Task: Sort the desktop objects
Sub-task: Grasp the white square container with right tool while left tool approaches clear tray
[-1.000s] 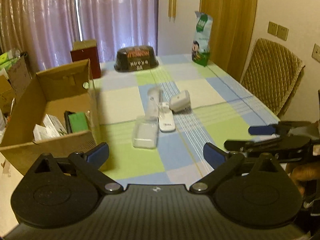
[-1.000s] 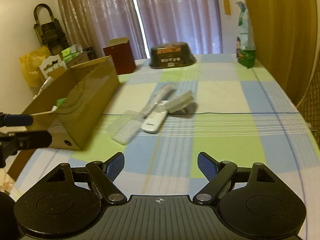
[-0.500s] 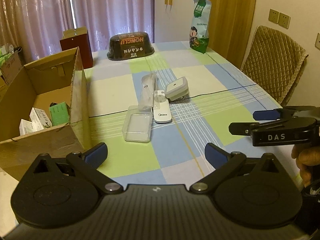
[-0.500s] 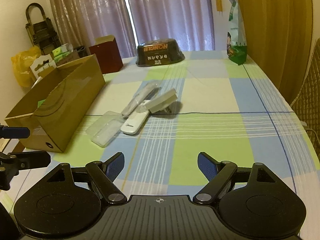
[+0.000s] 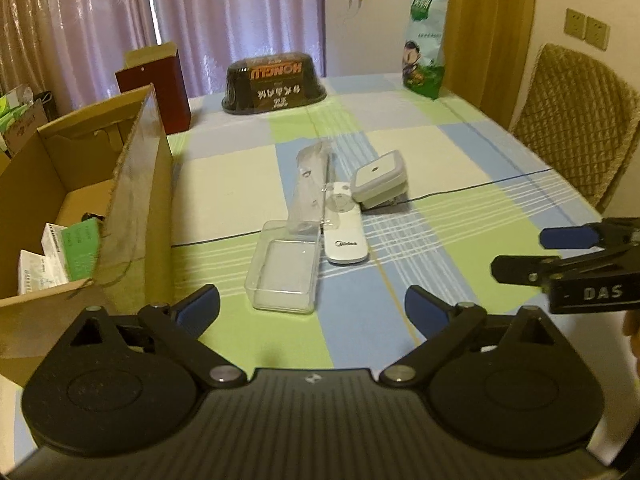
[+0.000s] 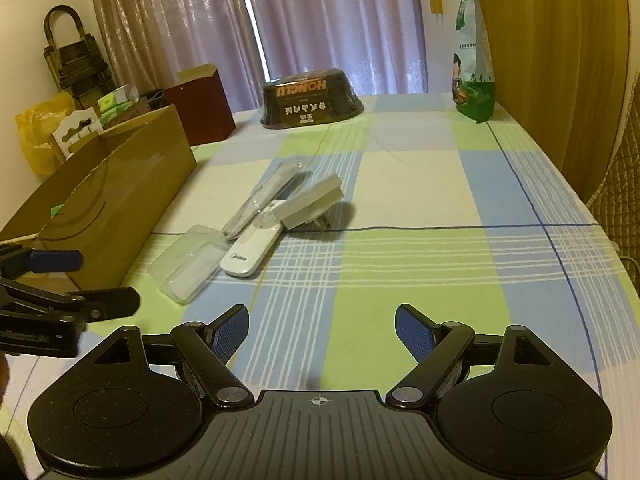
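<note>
The left gripper is hovering low over the near edge of the checked tablecloth, its blue-padded fingers spread wide with nothing between them; the right gripper is doing the same beside it, jaws just as wide and empty, and its side profile is showing at 3 o'clock in the left wrist view. Just ahead at 12 o'clock, a clear plastic box is lying flat, touching a white remote control on its right. A long clear plastic case is stretching away from the box toward 12 o'clock, alongside the remote. A small white square device is leaning tilted against the remote's far end. At 9 to 10 o'clock an open cardboard box is sitting at the table's left edge, holding small white and green packets. Farther back, a dark upturned container is resting at 12 o'clock, a dark red box at 11 o'clock, and a green snack bag is standing upright at 1 o'clock.
</note>
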The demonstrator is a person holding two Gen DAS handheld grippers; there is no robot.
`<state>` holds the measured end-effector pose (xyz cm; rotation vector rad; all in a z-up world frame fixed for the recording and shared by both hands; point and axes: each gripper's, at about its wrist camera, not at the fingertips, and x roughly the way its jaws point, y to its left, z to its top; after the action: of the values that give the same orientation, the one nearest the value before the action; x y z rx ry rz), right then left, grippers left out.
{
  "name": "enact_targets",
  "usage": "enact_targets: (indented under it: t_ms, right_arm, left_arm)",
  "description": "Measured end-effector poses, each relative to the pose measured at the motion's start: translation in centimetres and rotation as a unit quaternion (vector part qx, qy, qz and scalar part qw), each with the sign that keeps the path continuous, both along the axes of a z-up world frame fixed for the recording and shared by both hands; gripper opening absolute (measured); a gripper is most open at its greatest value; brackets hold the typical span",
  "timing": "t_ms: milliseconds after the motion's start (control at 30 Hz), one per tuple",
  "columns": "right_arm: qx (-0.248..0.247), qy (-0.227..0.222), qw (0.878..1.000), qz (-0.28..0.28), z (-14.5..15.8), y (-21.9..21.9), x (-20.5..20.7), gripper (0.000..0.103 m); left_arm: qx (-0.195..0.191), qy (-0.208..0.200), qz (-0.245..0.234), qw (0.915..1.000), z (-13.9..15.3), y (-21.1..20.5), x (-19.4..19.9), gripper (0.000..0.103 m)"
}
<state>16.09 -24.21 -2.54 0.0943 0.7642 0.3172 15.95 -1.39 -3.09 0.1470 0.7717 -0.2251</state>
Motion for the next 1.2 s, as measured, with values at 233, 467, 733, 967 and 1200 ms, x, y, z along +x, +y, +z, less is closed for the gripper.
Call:
enact_targets:
  t_ms: [233, 467, 733, 967, 1200]
  right_arm:
    - [0.013, 0.005, 1.000, 0.001, -0.8, 0.0, 1.9, 0.083]
    - [0.025, 0.012, 1.000, -0.001, -1.3, -0.1, 3.1, 0.083]
    - [0.029, 0.013, 0.999, -0.003, -1.6, 0.0, 4.0, 0.083]
    - [0.019, 0.000, 1.000, 0.012, -1.4, 0.7, 5.0, 0.083]
    - [-0.065, -0.049, 0.990, 0.113, -0.8, 3.4, 9.5, 0.083]
  left_arm:
    - [0.029, 0.007, 0.026, 0.9992, -3.0, -0.9, 3.0, 0.081]
    - [0.053, 0.013, 0.033, 0.9980, -5.4, -1.2, 5.9, 0.081]
    - [0.068, 0.028, 0.031, 0.9968, -6.7, -1.6, 7.3, 0.054]
    - [0.046, 0.041, 0.029, 0.9977, -6.2, -1.5, 4.8, 0.053]
    - [0.020, 0.050, 0.028, 0.9982, -5.9, -1.3, 1.5, 0.053]
